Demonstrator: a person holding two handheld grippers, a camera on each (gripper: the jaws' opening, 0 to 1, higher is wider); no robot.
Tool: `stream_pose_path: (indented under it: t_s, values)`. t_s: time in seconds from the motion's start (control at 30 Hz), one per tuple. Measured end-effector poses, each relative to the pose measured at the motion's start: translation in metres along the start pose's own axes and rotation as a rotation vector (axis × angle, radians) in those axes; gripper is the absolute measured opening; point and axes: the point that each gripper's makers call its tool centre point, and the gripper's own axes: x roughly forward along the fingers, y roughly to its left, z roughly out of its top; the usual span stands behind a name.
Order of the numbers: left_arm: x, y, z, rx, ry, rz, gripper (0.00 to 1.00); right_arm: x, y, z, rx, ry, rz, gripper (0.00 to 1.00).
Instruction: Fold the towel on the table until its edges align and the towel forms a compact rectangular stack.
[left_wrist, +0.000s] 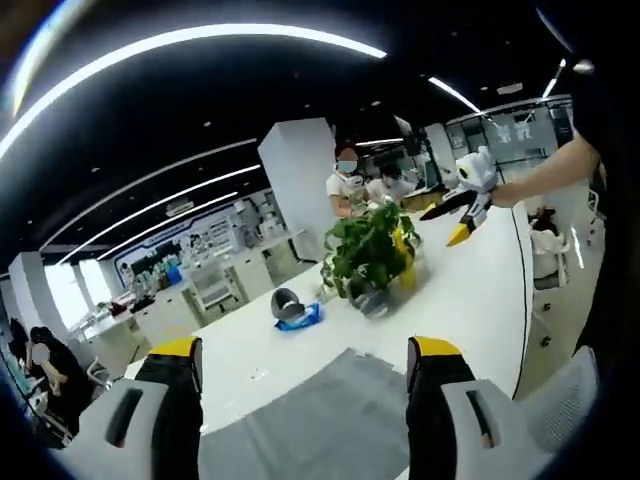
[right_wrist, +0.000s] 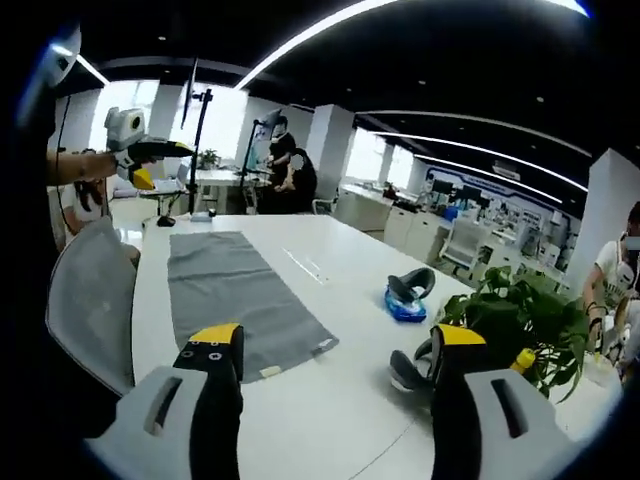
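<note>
Towel (right_wrist: 240, 300) is the gray cloth lying flat and spread out on the white table (right_wrist: 330, 400). In the right gripper view it is stretching away from the camera as one long strip, with one short end close to the jaws and the other end far off by the table's far edge. No fold is showing in it. In the left gripper view the towel (left_wrist: 320, 420) is lying on the table (left_wrist: 470, 290) between the two jaws at the bottom.

The left gripper (left_wrist: 300, 355) is standing wide open and holding nothing. It is hanging above the towel, not touching it. In the right gripper view the same left gripper (right_wrist: 140, 165) is showing far off at the left, held up in the air by a hand.

The right gripper (right_wrist: 335, 345) is also wide open and holding nothing. It is hovering over the table near the towel's close end. In the left gripper view it (left_wrist: 455, 220) is showing at the right, held up over the table by an arm.

A green plant (right_wrist: 520, 320) is sitting on the table well apart from the towel. A blue thing (right_wrist: 405, 305) is lying between the plant and the towel. A gray chair (right_wrist: 85, 300) is standing just beside the table. People are sitting at desks in the back of the room.
</note>
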Motion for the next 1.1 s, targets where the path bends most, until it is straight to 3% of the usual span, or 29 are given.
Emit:
stream_pose_path:
  t_s: [0.1, 0.2, 0.27, 0.33, 0.4, 0.43, 0.63, 0.73, 0.87, 0.97, 1.1]
  values:
    - [0.012, -0.005, 0.025, 0.056, -0.041, -0.05, 0.87, 0.004, -0.003, 0.018, -0.024, -0.005, -0.011, 0.76]
    - [0.023, -0.012, 0.041, -0.01, -0.11, -0.104, 0.87, 0.001, -0.008, 0.042, -0.097, -0.014, -0.015, 0.76]
    - [0.035, -0.016, 0.032, 0.014, -0.099, -0.113, 0.86, -0.001, -0.009, 0.053, -0.095, -0.01, 0.004, 0.77]
    - [0.044, -0.028, 0.022, 0.046, -0.074, -0.143, 0.86, -0.004, -0.013, 0.06, -0.147, 0.016, 0.0, 0.77]
    - [0.048, -0.044, 0.021, -0.014, -0.102, -0.192, 0.85, -0.006, -0.019, 0.069, -0.132, -0.005, 0.002, 0.78]
    - [0.05, -0.047, 0.018, -0.029, -0.102, -0.198, 0.85, -0.006, -0.017, 0.076, -0.081, -0.023, 0.036, 0.78]
    - [0.058, -0.07, 0.005, -0.053, -0.093, -0.233, 0.84, -0.002, -0.017, 0.094, -0.139, -0.011, 0.07, 0.77]
    - [0.06, -0.079, 0.003, -0.099, -0.108, -0.237, 0.84, 0.004, -0.015, 0.084, -0.186, 0.044, 0.079, 0.73]
    - [0.064, -0.104, -0.013, -0.107, -0.095, -0.256, 0.83, 0.015, 0.0, 0.03, -0.305, 0.276, 0.11, 0.61]
    - [0.067, -0.121, -0.027, -0.083, -0.068, -0.274, 0.83, 0.027, 0.027, 0.013, -0.35, 0.287, 0.144, 0.58]
    - [0.074, -0.134, -0.042, -0.083, -0.043, -0.285, 0.83, 0.041, 0.042, -0.008, -0.251, 0.302, 0.176, 0.57]
